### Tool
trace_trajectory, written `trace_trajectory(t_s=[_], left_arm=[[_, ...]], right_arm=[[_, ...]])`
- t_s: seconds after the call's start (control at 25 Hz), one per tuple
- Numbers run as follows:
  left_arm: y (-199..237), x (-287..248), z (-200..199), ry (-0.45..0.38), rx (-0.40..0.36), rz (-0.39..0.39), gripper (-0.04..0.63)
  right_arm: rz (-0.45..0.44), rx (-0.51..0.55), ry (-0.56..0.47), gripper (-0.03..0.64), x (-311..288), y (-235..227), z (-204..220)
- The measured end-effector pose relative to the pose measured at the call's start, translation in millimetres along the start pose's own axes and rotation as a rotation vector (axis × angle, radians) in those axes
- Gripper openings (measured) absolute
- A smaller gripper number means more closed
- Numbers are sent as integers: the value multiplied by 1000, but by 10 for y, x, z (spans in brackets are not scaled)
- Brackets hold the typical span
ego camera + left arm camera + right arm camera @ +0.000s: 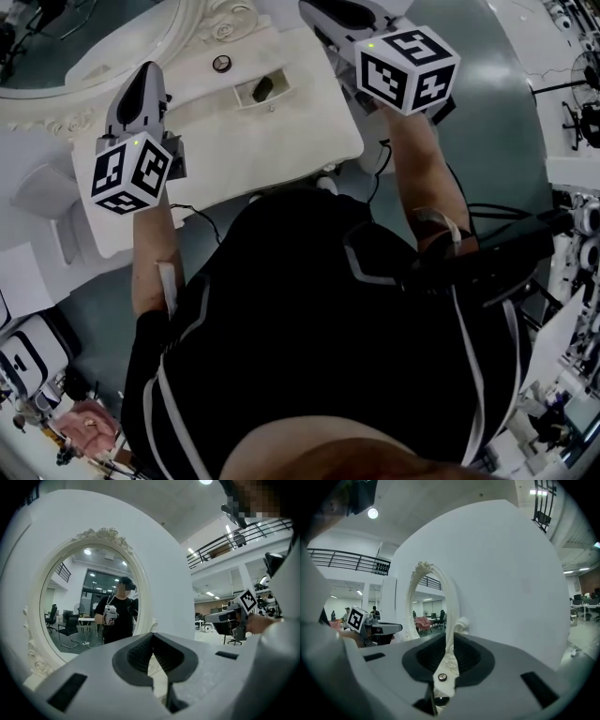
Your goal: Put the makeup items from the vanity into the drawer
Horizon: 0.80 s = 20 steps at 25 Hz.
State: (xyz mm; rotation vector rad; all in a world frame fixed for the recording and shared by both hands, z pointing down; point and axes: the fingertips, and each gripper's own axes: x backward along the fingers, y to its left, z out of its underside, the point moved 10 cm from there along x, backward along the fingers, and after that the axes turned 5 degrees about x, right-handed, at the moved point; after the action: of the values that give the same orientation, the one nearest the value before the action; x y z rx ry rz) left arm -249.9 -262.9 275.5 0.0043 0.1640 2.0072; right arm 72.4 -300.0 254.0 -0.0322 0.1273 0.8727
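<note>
Inside the open drawer (286,92), 1 dark makeup item (263,88) lies, axis unclear.

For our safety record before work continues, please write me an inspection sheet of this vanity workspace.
Surface: white vanity top.
Job's things: small round container; dark item in a rectangular recess of the top.
Clutter: nothing seen.
Grippers: left gripper shut, empty; right gripper jaws a slit apart, empty.
Cables: black cable below the left gripper.
Surroundings: ornate oval mirror; white equipment at right.
</note>
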Motion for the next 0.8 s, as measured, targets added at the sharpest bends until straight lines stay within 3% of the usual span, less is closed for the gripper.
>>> trace_trajectory(t_s=[0.2, 0.52, 0.8], left_arm=[[41, 44, -87, -26, 12, -55, 5], [86, 76, -142, -74, 4, -109, 5], [50, 134, -176, -106, 2, -104, 5]], right_arm=[[18, 5, -37, 6, 81, -39, -86], [80, 41, -49, 5, 104, -47, -89], [70, 48, -46, 5, 36, -14, -105]])
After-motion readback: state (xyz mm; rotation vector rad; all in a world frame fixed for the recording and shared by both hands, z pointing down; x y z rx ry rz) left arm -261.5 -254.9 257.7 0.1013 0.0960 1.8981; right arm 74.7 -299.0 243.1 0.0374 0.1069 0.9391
